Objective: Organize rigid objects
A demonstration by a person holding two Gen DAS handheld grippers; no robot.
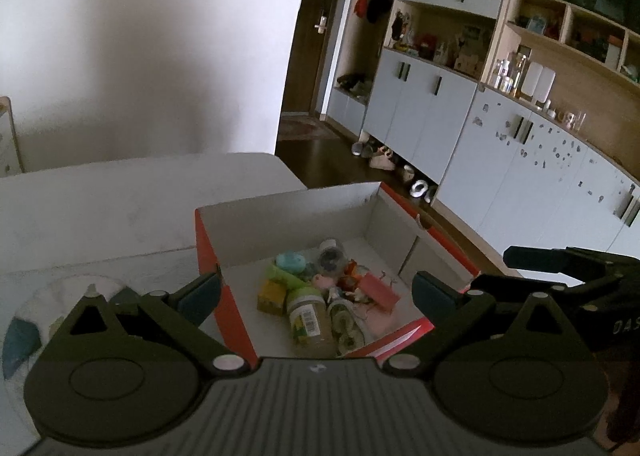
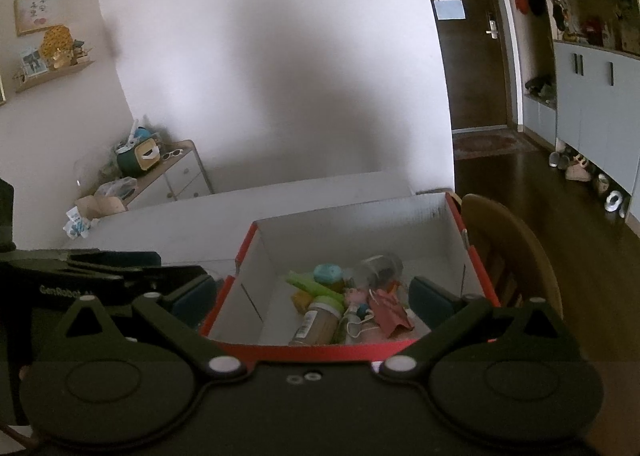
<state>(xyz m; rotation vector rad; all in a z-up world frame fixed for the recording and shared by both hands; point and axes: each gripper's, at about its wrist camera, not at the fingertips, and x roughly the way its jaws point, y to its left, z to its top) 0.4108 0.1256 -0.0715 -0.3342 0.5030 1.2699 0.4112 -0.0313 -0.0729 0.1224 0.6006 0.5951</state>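
Desk (image 1: 120, 216): white, against pale wall
Box (image 1: 288, 208): red outside, on desk, with small jars and toys inside
Left tool (image 1: 316, 292): spread apart, empty
Right tool (image 2: 312, 292): spread apart, empty
Right view only: wooden chair (image 2: 508, 256) beside box, low cabinet (image 2: 176, 172)

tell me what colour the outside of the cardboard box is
Red outside, white inside; the box shows it best in the right wrist view.

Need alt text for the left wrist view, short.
Left gripper, jaws wide open and empty, hovers over an open red box on a white table; small items, including a labelled jar, are piled inside. Right gripper shows at right.
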